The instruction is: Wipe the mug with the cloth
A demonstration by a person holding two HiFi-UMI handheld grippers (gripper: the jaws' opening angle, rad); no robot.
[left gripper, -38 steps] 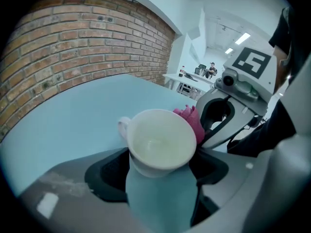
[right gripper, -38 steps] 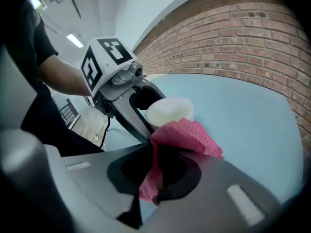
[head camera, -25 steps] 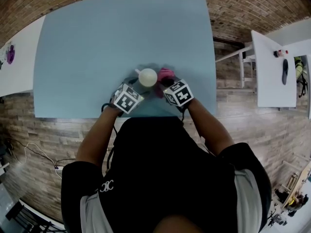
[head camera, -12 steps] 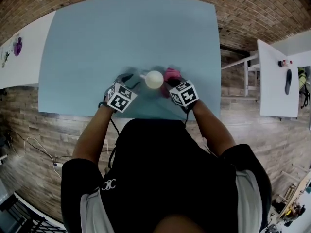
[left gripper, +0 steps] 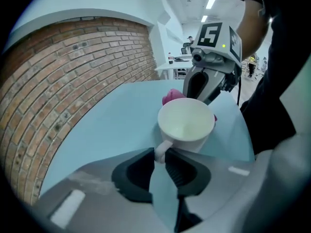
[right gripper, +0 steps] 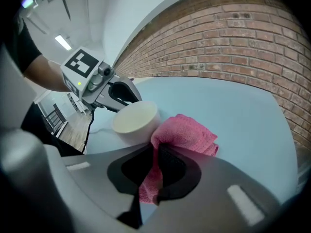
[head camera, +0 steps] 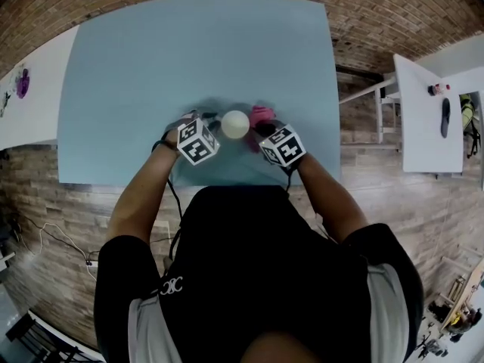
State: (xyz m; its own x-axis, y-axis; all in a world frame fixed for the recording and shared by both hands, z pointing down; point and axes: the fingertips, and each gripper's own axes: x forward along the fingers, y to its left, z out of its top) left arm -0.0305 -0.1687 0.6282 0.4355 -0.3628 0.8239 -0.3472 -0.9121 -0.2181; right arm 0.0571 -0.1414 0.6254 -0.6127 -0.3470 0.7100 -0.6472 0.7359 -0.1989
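Observation:
A white mug point(head camera: 235, 124) stands upright and empty on the light blue table point(head camera: 189, 51), near its front edge. My left gripper point(head camera: 213, 119) comes at it from the left. In the left gripper view its jaws have just been closing and now pinch the mug's handle point(left gripper: 160, 151) between the pads. The pink cloth point(head camera: 260, 114) lies bunched against the mug's right side. My right gripper point(head camera: 258, 129) is shut on a fold of that cloth point(right gripper: 187, 135), which hangs between its pads right beside the mug point(right gripper: 135, 119).
The table's front edge point(head camera: 189, 181) runs just under both grippers, with brick-patterned floor beyond. A white table point(head camera: 423, 112) with small objects stands at the right, another white table point(head camera: 30, 89) at the left. The person's torso fills the lower head view.
My left gripper has swung in toward the mug's left side, rolled, and closed its jaws on the handle. The right gripper, cloth and mug have stayed in place.

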